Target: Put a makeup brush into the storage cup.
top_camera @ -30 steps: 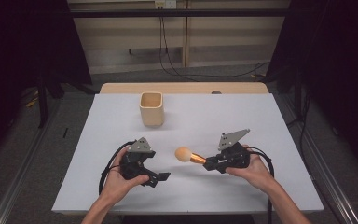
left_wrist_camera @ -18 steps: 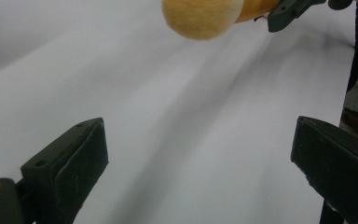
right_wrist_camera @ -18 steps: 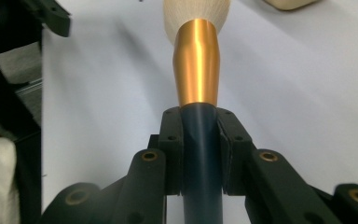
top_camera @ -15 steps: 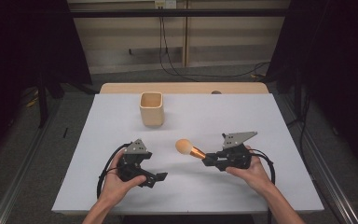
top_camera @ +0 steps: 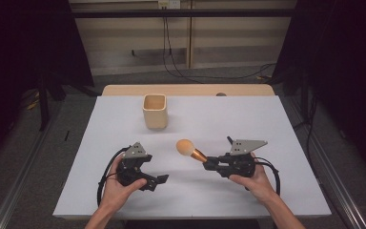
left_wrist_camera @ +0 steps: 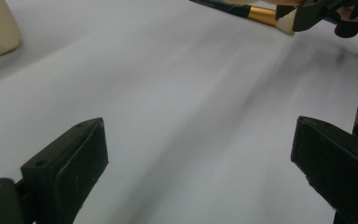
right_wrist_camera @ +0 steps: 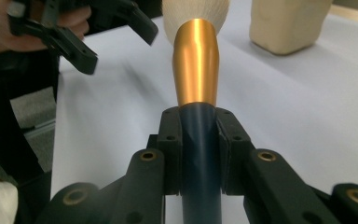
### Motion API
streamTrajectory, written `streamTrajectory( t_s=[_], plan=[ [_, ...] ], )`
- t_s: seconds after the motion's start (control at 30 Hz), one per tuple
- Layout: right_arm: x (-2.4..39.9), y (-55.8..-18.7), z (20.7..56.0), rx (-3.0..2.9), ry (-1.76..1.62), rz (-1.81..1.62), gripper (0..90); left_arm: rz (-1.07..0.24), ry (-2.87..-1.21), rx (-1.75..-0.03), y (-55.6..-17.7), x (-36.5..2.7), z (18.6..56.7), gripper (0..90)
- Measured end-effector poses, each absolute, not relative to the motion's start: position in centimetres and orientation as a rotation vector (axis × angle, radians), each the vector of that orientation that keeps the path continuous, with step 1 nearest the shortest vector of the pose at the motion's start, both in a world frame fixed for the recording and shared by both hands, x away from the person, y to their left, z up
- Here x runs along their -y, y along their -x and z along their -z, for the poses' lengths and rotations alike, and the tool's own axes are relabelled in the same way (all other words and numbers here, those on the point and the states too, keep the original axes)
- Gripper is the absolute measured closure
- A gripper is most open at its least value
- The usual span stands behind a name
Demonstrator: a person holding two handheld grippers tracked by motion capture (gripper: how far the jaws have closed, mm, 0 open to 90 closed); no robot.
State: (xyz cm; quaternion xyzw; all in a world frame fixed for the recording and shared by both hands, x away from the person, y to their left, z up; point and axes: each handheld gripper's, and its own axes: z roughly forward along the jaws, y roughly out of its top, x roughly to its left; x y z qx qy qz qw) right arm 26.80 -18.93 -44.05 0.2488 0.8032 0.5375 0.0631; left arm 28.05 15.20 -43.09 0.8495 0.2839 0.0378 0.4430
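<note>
Right gripper [top_camera: 213, 164] clamps the brush [right_wrist_camera: 196, 84] by its dark handle, bristle head raised above the table [top_camera: 286, 143], pointing left. Left gripper [top_camera: 158, 180] rests nearby, jaws spread, holding nothing. Cup [top_camera: 154, 110] stands farther back.

Lone cup [top_camera: 154, 111] on open table [top_camera: 267, 124]

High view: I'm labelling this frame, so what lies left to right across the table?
Left claw → cup → brush → right claw
</note>
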Motion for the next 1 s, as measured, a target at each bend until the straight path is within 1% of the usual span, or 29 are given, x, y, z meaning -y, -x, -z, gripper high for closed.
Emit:
streamTrajectory(
  t_s=[0.4, 0.67, 0.77, 0.87, 1.0],
  plan=[
    [18.7, -26.5, 44.3, -2.303, -0.688, -1.806, 74.5, -0.112, -2.055, -0.689, -27.8, -15.4, 42.9, 3.3],
    [18.9, -26.4, 44.2, -2.235, -0.667, -1.880, 74.5, -0.114, -1.966, -0.670, -27.5, -15.3, 42.2, 3.3],
    [19.1, -26.4, 44.1, -2.213, -0.659, -1.914, 74.5, -0.141, -1.944, -0.660, -27.4, -15.0, 41.9, 3.3],
    [19.2, -26.4, 44.0, -2.207, -0.643, -1.916, 74.5, -0.112, -1.909, -0.648, -27.5, -14.6, 41.8, 3.3],
    [19.2, -26.4, 44.0, -2.204, -0.628, -1.922, 74.5, -0.136, -1.911, -0.598, -27.3, -13.7, 41.8, 3.3]
  ],
)
